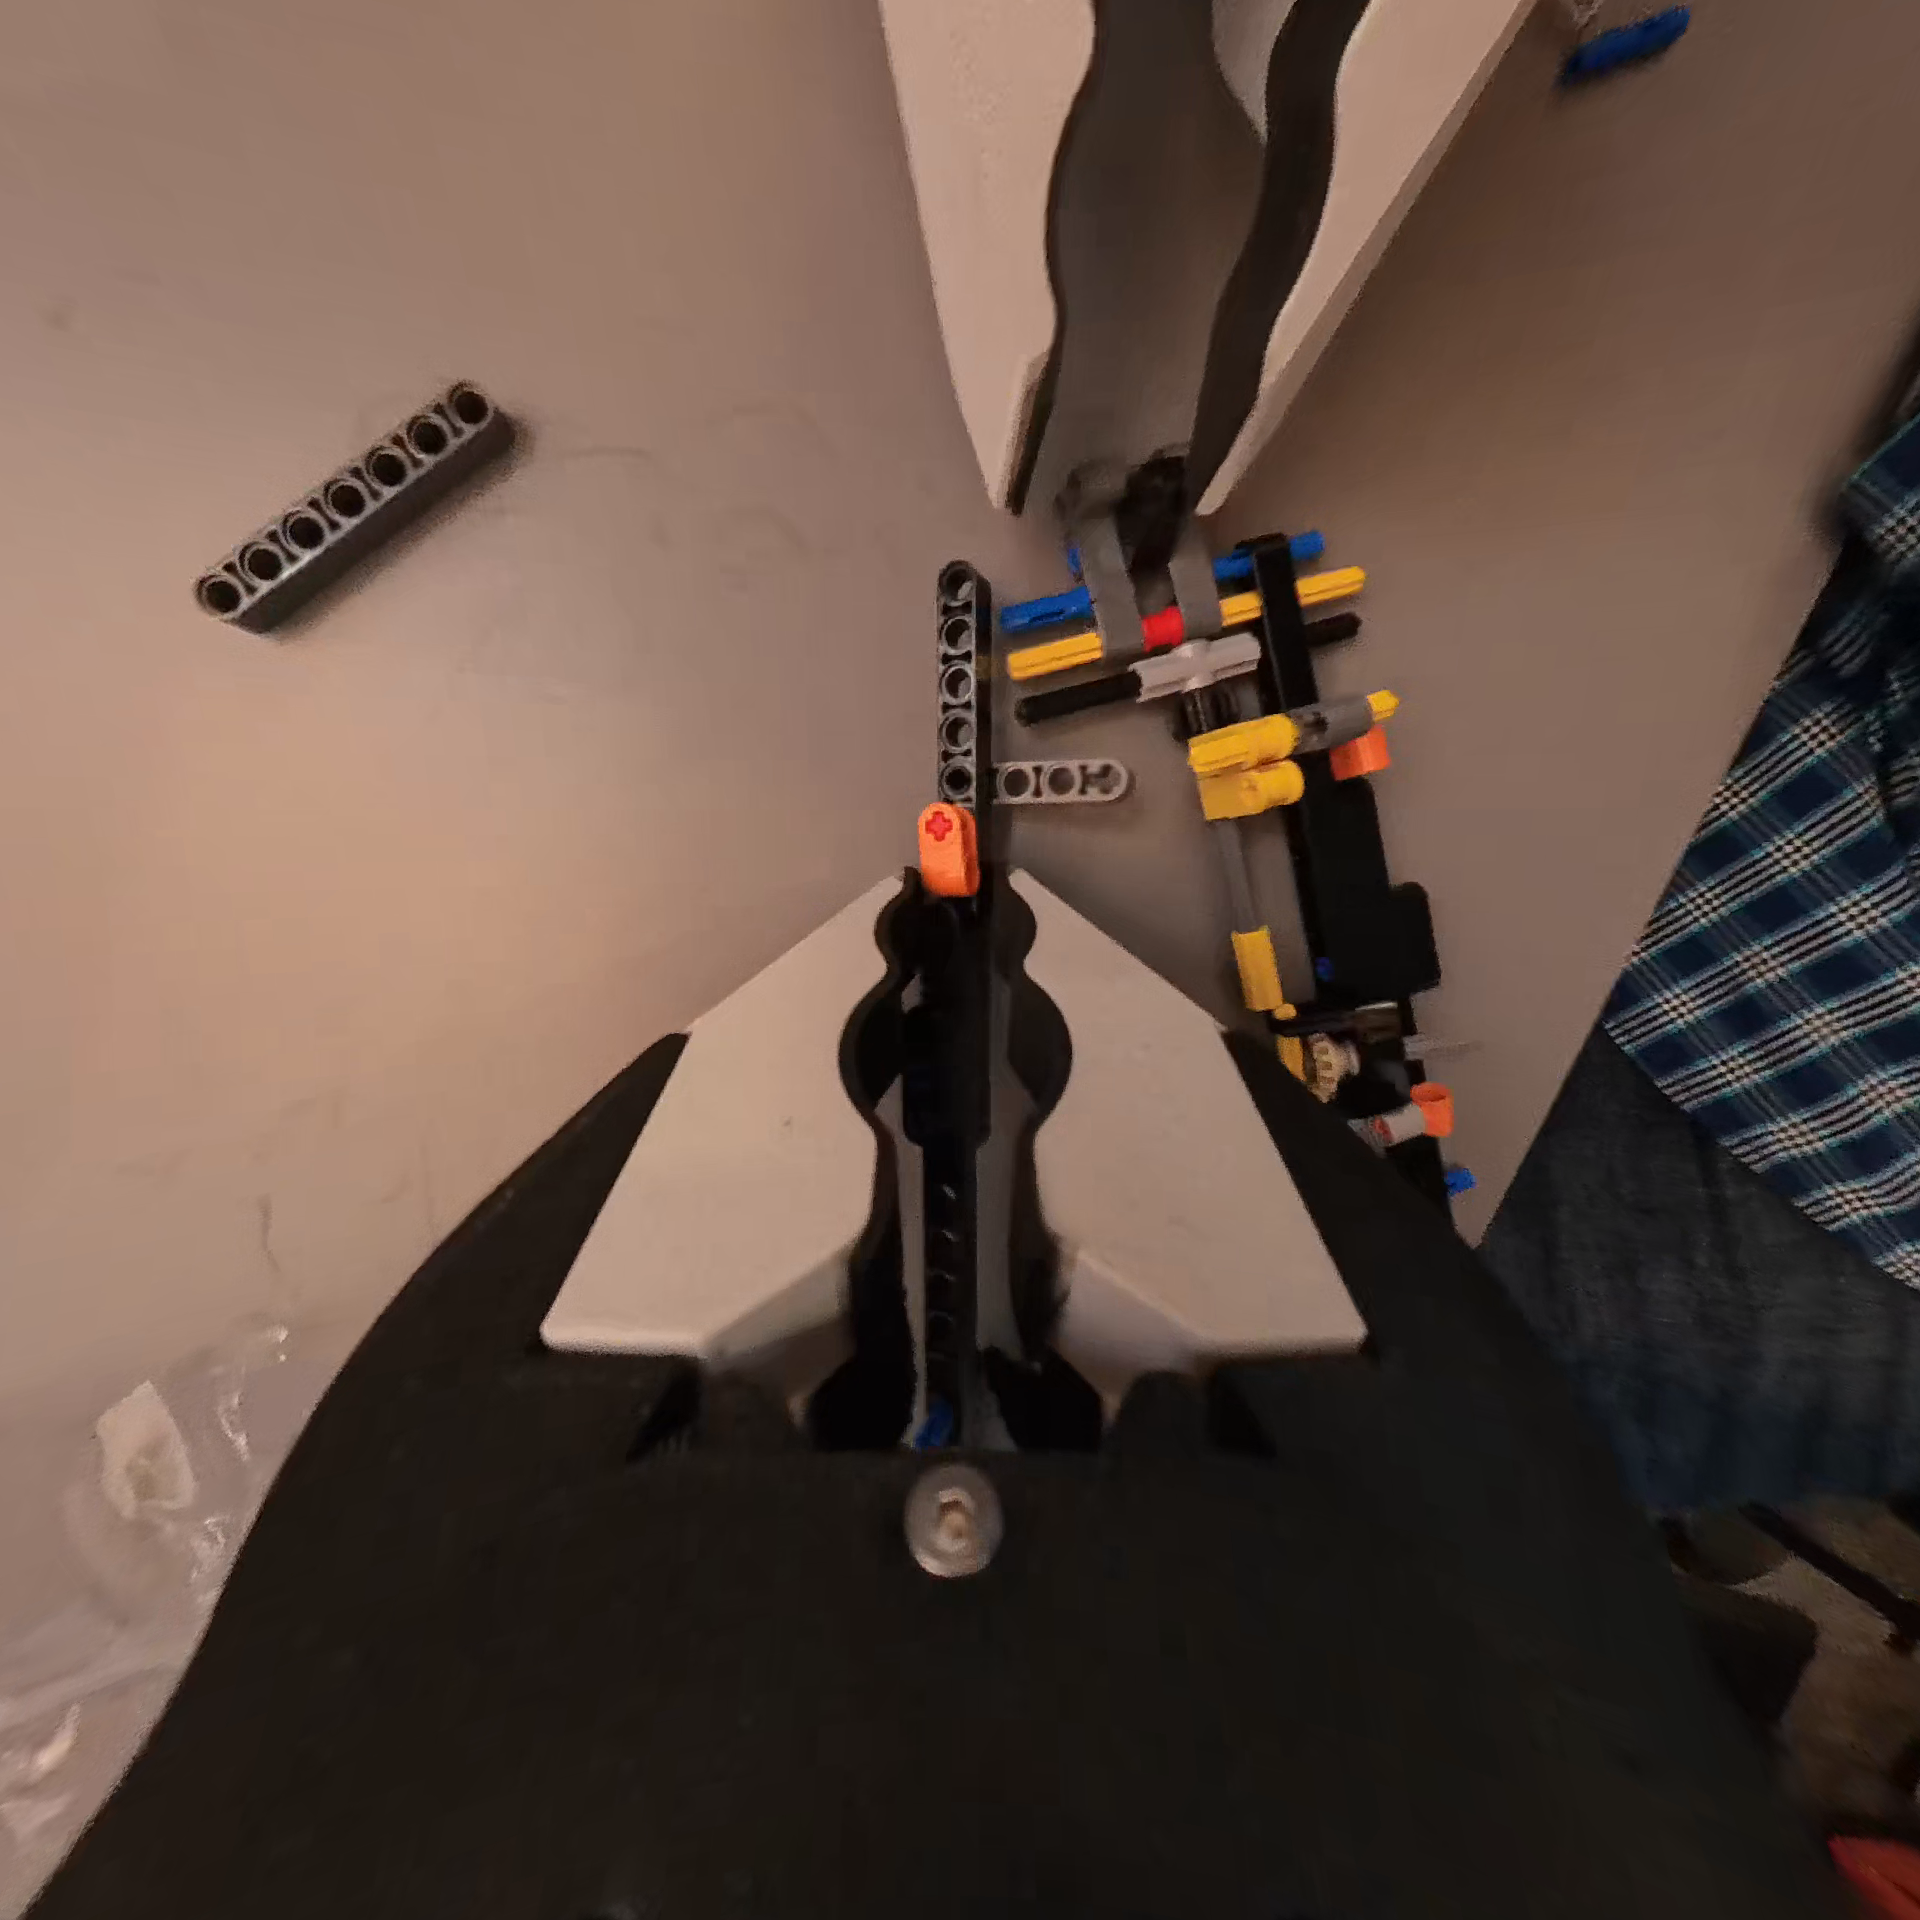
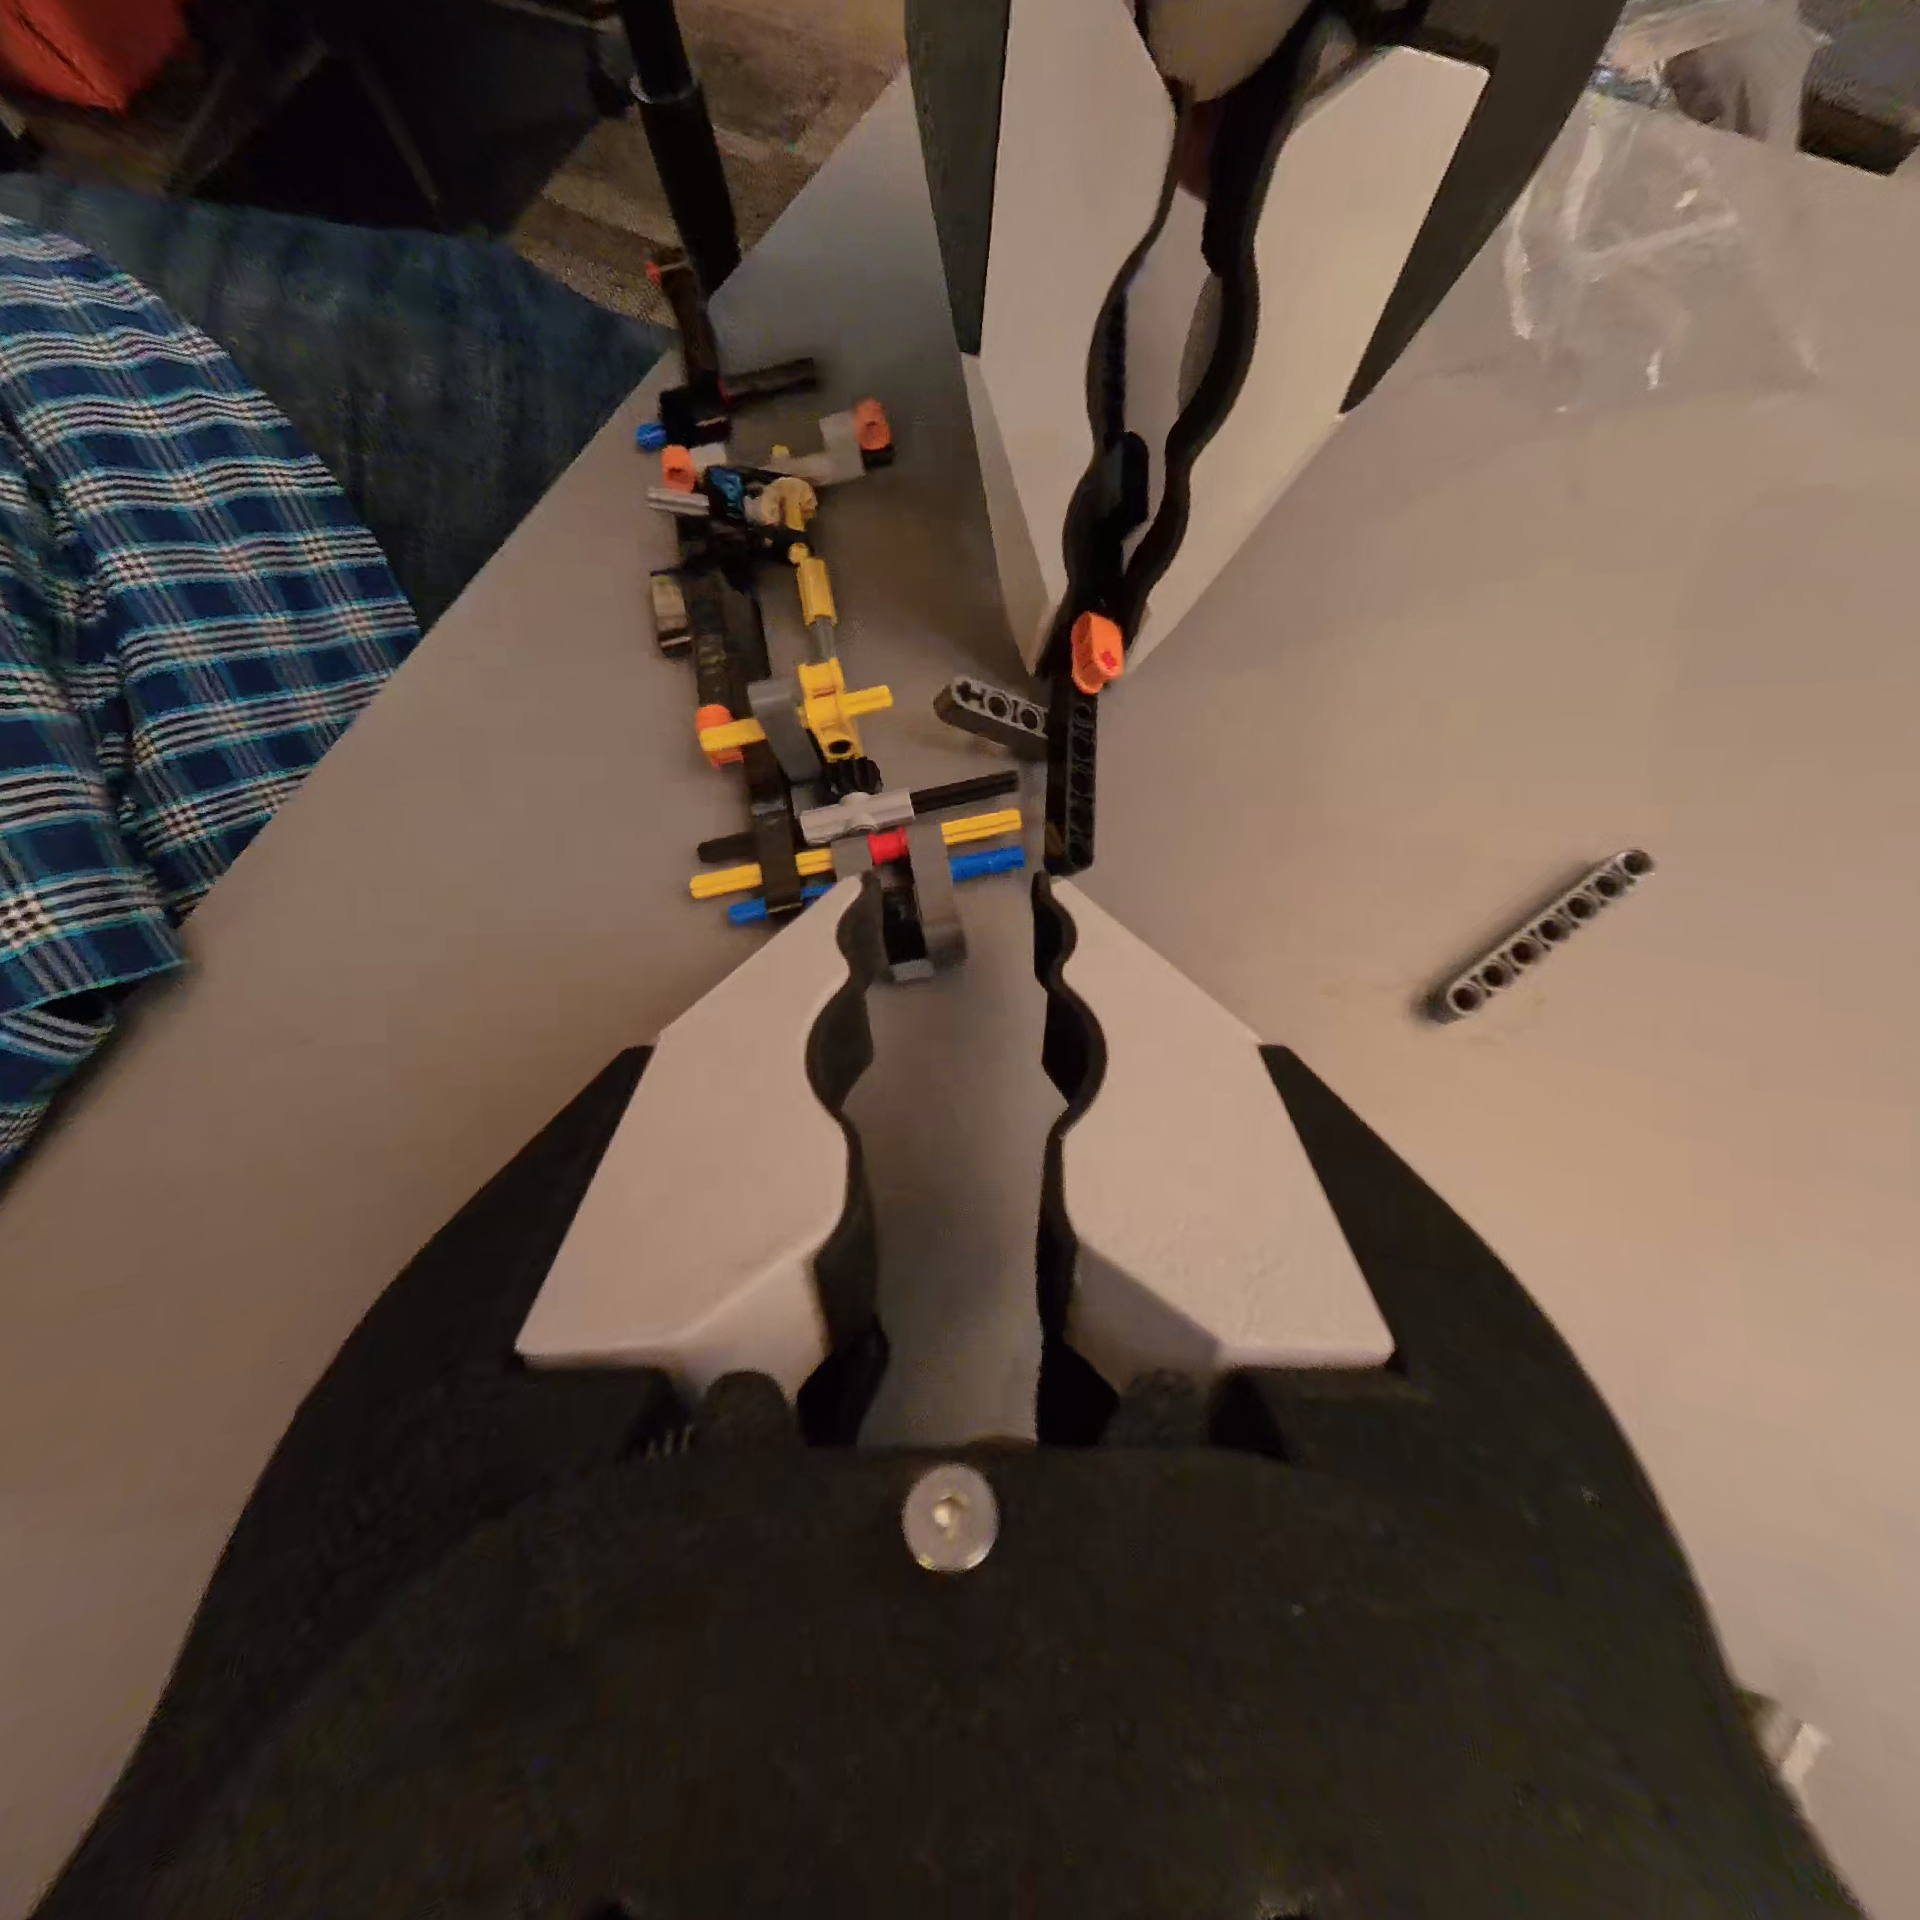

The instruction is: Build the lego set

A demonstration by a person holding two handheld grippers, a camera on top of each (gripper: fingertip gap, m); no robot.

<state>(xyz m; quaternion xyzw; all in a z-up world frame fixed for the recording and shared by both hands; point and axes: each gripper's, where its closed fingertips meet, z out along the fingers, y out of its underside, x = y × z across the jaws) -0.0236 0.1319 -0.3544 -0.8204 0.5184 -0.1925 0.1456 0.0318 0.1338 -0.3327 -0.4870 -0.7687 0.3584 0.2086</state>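
Note:
My left gripper (image 1: 961, 883) is shut on a long black-and-grey holed beam (image 1: 958, 675) with an orange connector (image 1: 948, 850) at the fingertips. It also shows in the right wrist view (image 2: 1086, 665), coming from the top with the beam (image 2: 1075, 790) pointing down. A partly built Lego assembly (image 1: 1262, 769) of black, yellow, blue and grey parts lies on the pale table (image 1: 520, 935). My right gripper (image 2: 951, 904) is open, and its tips straddle the assembly's grey forked end (image 2: 935, 920) without clamping it. The beam's tip is beside the assembly's blue and yellow axles (image 2: 982, 847).
A loose grey holed beam (image 1: 353, 509) (image 2: 1538, 935) lies apart on the table. A small light-grey liftarm (image 1: 1060, 781) (image 2: 992, 712) lies by the held beam. A clear plastic bag (image 2: 1662, 229) and a person's plaid sleeve (image 2: 156, 571) border the table edge. Some 7 cm of space lies between my two pairs of fingers.

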